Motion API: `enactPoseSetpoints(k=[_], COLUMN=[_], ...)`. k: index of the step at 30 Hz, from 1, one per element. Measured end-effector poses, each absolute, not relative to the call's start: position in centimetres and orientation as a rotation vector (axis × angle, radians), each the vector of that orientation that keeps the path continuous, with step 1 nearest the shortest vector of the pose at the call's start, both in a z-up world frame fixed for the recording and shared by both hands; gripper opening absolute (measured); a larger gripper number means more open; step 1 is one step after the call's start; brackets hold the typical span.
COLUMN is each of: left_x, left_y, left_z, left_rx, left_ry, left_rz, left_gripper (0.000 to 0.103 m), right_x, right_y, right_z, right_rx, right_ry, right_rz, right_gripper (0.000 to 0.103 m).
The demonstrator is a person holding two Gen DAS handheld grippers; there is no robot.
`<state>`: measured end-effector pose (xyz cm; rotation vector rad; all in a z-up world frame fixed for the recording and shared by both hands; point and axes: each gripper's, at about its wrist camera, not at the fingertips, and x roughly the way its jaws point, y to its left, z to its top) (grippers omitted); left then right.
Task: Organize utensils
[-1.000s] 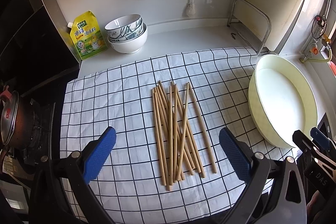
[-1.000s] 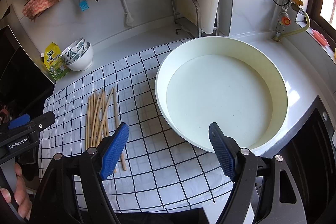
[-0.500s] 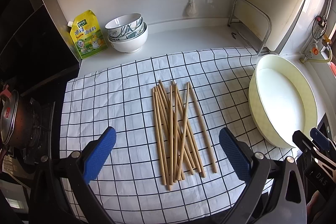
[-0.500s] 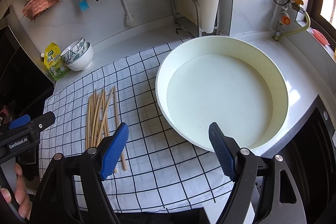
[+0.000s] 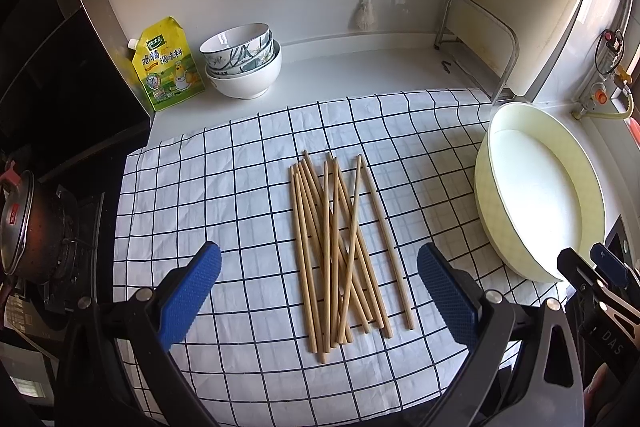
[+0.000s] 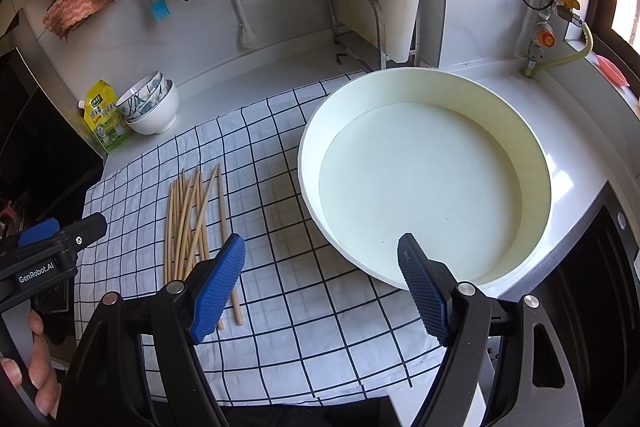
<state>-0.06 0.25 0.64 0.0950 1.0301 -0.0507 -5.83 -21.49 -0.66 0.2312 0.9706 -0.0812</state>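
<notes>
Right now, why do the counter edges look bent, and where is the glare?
Left wrist view: the fisheye lens bows the grid cloth and darkens the corners; the chopsticks stay sharp. Right wrist view: sunlight glares off the counter beside the basin.

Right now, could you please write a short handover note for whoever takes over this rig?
Left gripper: open, empty, hovering over the chopsticks.
Right gripper: open, empty, above the near rim of the round basin.
Chopsticks lie in a loose, partly crossed pile on the checked cloth, left of the basin, which holds none.
Done: nothing visibly.
Left: grasp and sort the chopsticks.
</notes>
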Motion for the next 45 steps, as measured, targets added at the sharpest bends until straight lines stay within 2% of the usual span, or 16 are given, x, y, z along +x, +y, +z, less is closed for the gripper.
enactPoseSetpoints(k=[23, 35, 45], left_x=[0.6, 1.5, 3.0], left_y=[1.1, 6.6, 8.5], left_z=[0.0, -4.1, -9.0], left_rx=[0.066, -0.008, 0.028], left_ry=[1.042, 1.074, 1.102], left_rz=[-0.046, 0.066, 0.074], left_gripper=[0.097, 0.097, 0.097], right_x=[-5.4, -4.0, -1.0], right_y=[-21.0, -17.7, -12.9], right_z=[-0.6, -2.3, -8.0], right_rx=[0.217, 0.145, 0.077], right_ry=[0.971, 0.981, 1.084], right_rz=[-0.071, 0.033, 0.119], right_gripper=[0.075, 0.075, 0.075])
